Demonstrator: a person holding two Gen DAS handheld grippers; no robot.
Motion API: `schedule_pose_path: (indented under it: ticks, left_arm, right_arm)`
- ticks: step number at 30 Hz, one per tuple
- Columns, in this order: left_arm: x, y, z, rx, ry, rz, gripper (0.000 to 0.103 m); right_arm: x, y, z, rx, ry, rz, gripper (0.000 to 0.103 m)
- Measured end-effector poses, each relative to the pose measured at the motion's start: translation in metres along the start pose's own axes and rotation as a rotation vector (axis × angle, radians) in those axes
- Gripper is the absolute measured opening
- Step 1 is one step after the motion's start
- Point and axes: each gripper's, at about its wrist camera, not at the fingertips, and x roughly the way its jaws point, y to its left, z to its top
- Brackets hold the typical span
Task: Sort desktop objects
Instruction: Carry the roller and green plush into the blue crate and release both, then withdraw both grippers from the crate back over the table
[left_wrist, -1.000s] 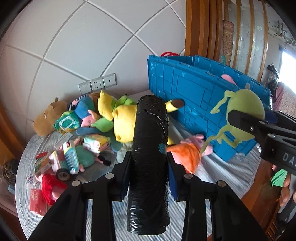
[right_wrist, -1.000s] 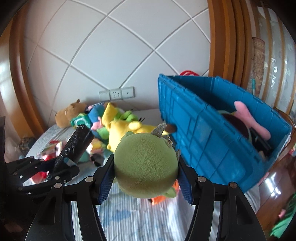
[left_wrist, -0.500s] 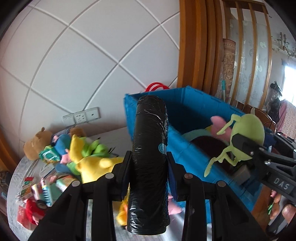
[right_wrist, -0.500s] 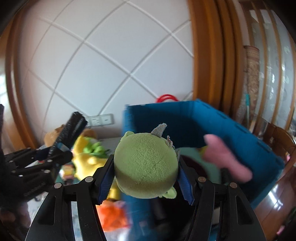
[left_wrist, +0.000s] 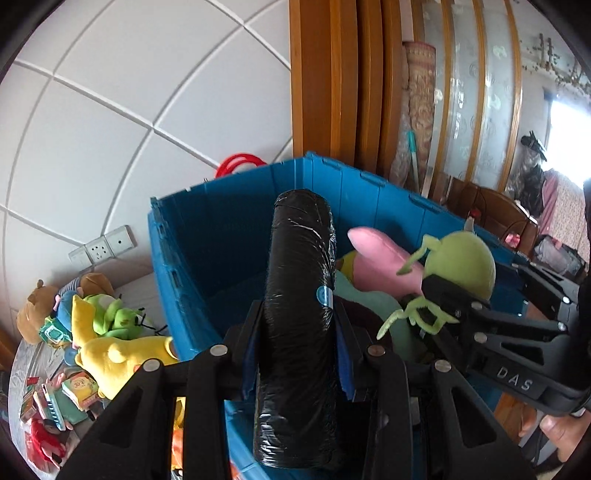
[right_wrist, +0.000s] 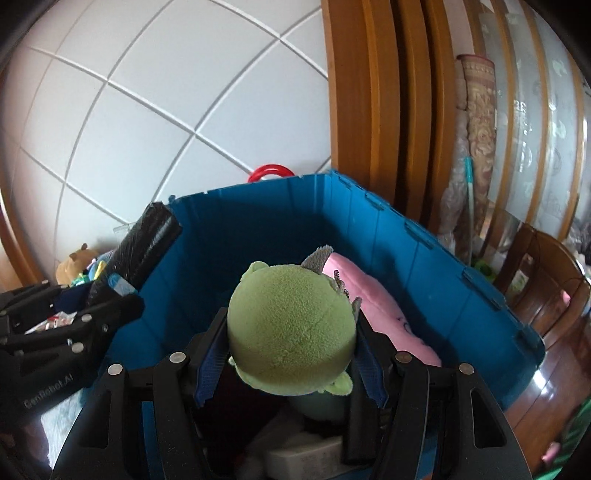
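My left gripper (left_wrist: 299, 332) is shut on a black plastic-wrapped roll (left_wrist: 299, 295), held upright over the open blue crate (left_wrist: 221, 236). My right gripper (right_wrist: 291, 347) is shut on a round green plush toy (right_wrist: 291, 325), also above the crate (right_wrist: 369, 229). In the left wrist view the green plush (left_wrist: 461, 262) with thin dangling limbs hangs at the right. The black roll (right_wrist: 144, 247) shows at the crate's left wall in the right wrist view. A pink plush (right_wrist: 373, 306) lies inside the crate.
A pile of plush toys, with a yellow one (left_wrist: 118, 354) on top, and small packets (left_wrist: 74, 387) lies on the table left of the crate. A red ring (right_wrist: 271, 171) sits behind the crate. Wooden frame and a chair (right_wrist: 546, 280) stand to the right.
Both grippers rose and moved from beside the crate's outer wall to above its open top, carrying the black roll and the green plush. The crate's inside is now in view.
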Motion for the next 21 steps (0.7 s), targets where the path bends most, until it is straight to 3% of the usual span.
schedule_pose_path:
  ticks: [8,10,11,12,14,16,21]
  left_arm:
    - [0.013,-0.013,-0.003,0.015,0.039,0.003,0.034]
    - [0.012,-0.016,-0.004,0.021,0.038,0.003,0.037]
    - [0.011,-0.018,-0.005,0.023,0.035,0.008,0.046]
    - [0.010,-0.019,-0.005,0.026,0.030,0.016,0.064]
    - [0.009,-0.019,-0.005,0.025,0.024,0.029,0.076]
    - [0.008,-0.018,-0.006,0.021,0.022,0.040,0.078]
    - [0.007,-0.015,-0.009,0.010,0.025,0.062,0.084]
  right_arm:
    - [0.014,-0.016,-0.006,0.005,0.026,0.002,0.063]
    - [0.015,-0.017,-0.007,0.004,0.028,-0.010,0.071]
    - [0.016,-0.018,-0.008,0.003,0.029,-0.019,0.074]
    - [0.016,-0.018,-0.008,0.006,0.027,-0.027,0.081]
    - [0.016,-0.019,-0.008,0.010,0.025,-0.042,0.091]
    - [0.016,-0.021,-0.009,0.017,0.029,-0.052,0.102]
    - [0.018,-0.025,-0.012,0.034,0.038,-0.077,0.103]
